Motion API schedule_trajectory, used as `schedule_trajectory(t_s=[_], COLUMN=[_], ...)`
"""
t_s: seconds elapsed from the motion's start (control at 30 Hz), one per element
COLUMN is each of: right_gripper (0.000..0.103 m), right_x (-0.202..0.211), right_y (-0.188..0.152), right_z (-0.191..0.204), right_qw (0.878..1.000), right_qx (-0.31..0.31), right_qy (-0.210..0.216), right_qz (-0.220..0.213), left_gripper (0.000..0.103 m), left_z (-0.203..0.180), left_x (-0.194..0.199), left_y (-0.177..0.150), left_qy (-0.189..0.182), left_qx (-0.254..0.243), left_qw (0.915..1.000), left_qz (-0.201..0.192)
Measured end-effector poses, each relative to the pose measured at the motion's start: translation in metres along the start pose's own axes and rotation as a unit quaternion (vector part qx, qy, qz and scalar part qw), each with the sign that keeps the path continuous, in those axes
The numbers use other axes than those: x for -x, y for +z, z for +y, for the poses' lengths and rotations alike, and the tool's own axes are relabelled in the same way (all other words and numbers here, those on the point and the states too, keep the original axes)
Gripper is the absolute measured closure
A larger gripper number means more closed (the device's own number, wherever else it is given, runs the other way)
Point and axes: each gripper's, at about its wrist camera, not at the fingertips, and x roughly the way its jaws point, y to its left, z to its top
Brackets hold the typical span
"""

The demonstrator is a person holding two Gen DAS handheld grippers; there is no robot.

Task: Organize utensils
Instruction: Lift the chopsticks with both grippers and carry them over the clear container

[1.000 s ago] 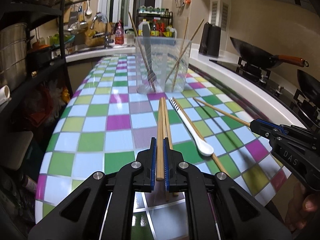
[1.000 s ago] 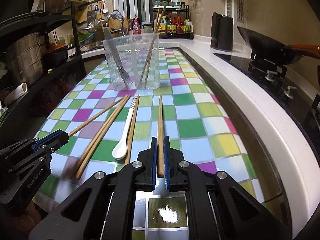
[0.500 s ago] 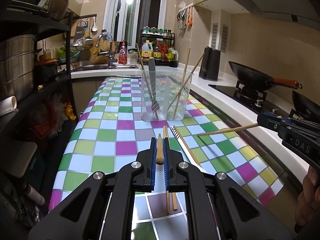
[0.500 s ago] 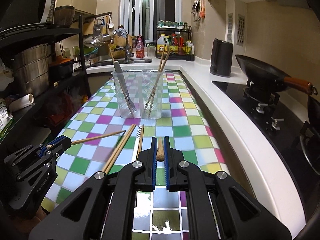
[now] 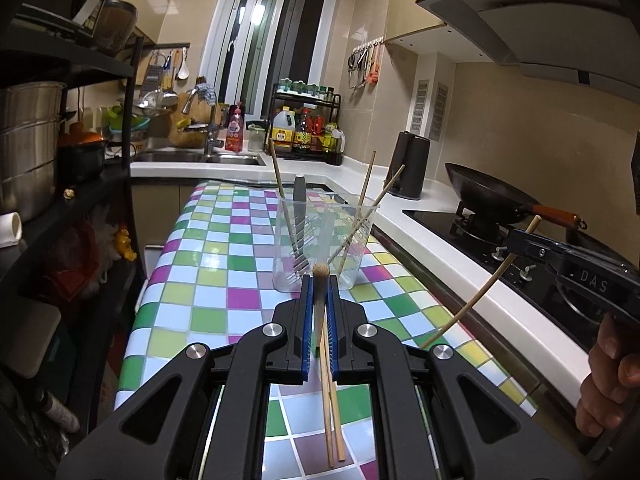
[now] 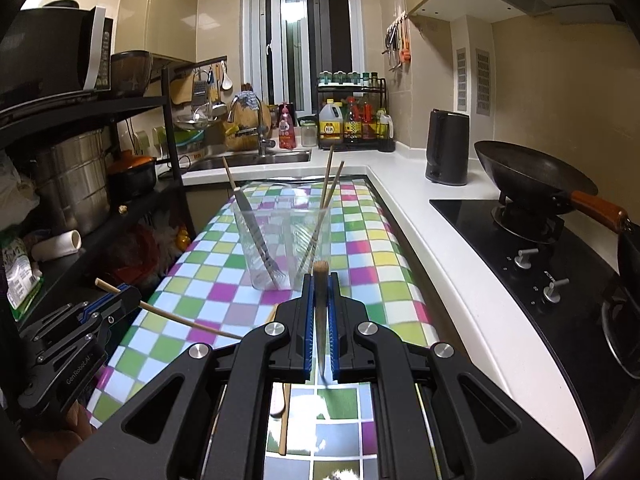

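Chopstick clamped end-on in the left gripper, jaws shut tight on it, shaft trailing down and back beneath the fingers. Second chopstick pinched the same way in the right gripper, jaws likewise closed hard on the wood, seen from the left-wrist view slanting down toward the cloth. Both held well above the checkered tablecloth, pointed toward the clear plastic cup just ahead. Cup already carrying a fork and several chopsticks leaning against its rim. A loose pair of chopsticks lying flat on the cloth below the left gripper, plus what looks like a white spoon under the right one. Wok on the stove off to the right, well clear.

Risks from here, as a judgement: cup light and top-heavy, so a stick jabbed against the wall or the leaning bundle likely tips it. Thin round sticks gripped near one end, prone to swivelling in the pads. Both grippers converging on one narrow mouth, collision possible.
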Motion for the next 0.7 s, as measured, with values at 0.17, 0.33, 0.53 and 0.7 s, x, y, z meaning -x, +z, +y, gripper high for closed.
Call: schedule_trajectory(t_s=[0.17, 0.33, 0.53, 0.7], right_gripper=[0.096, 0.096, 0.096, 0.096], right_x=[-0.008, -0.018, -0.027, -0.028], right_y=[0.021, 0.045, 0.083, 0.124], right_z=[-0.002, -0.003, -0.001, 0.002], right_qw=[1.000, 0.999, 0.998, 0.996], right_qx=[-0.005, -0.005, -0.001, 0.003], right_qy=[0.013, 0.029, 0.050, 0.071], right_qz=[-0.011, -0.020, -0.030, -0.048], left_gripper=[0.096, 0.096, 0.096, 0.096], left_z=[0.001, 0.004, 0.002, 0.003], left_x=[-0.005, -0.017, -0.030, -0.038], left_y=[0.019, 0.049, 0.103, 0.156], left_qy=[-0.003, -0.007, -0.030, -0.058], left_qx=[0.002, -0.004, -0.010, 0.003], left_qw=[1.0000, 0.9997, 0.9985, 0.9973], left_qz=[0.006, 0.025, 0.043, 0.046])
